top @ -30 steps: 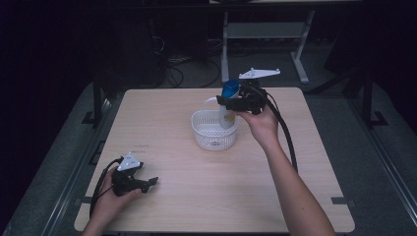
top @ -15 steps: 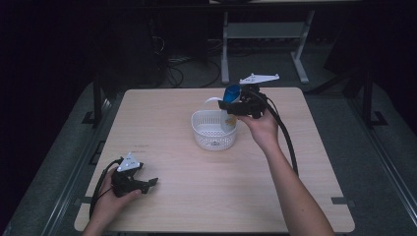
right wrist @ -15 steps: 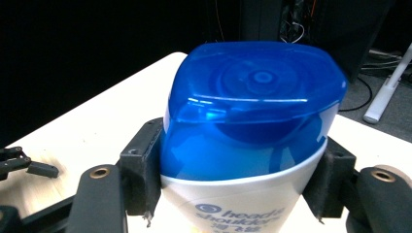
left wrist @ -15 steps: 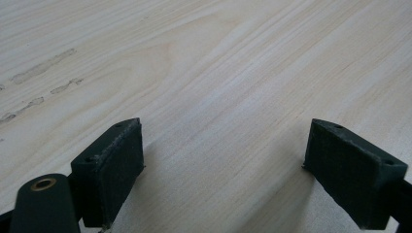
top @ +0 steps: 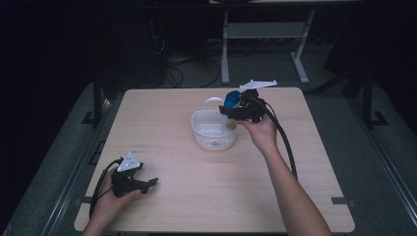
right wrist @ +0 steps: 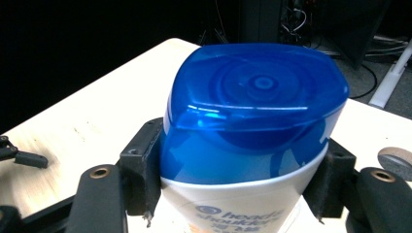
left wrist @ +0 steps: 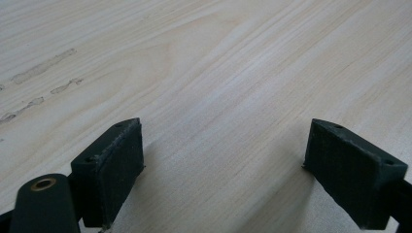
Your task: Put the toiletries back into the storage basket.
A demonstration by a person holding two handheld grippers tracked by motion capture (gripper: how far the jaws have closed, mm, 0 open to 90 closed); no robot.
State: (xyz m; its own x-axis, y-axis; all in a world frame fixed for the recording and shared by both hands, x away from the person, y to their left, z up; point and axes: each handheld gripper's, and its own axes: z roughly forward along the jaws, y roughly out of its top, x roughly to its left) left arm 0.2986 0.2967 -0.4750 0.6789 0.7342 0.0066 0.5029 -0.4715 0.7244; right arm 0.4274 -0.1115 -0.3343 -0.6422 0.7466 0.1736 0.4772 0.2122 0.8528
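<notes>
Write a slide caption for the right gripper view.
Right gripper clamps a blue-capped shampoo bottle above the table.

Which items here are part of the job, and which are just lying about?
In the job:
- shampoo bottle, blue cap, clamped in the right hand-held gripper
- white basket, right beside that gripper

Lying about:
- left hand-held gripper, open, resting on the table far from the basket
- small round grey disc at the table edge

White shampoo bottle with blue cap clamped in the right hand-held gripper.
It stands mid-frame, black jaws pressing both sides; pale wooden tabletop lies behind at left.
</notes>
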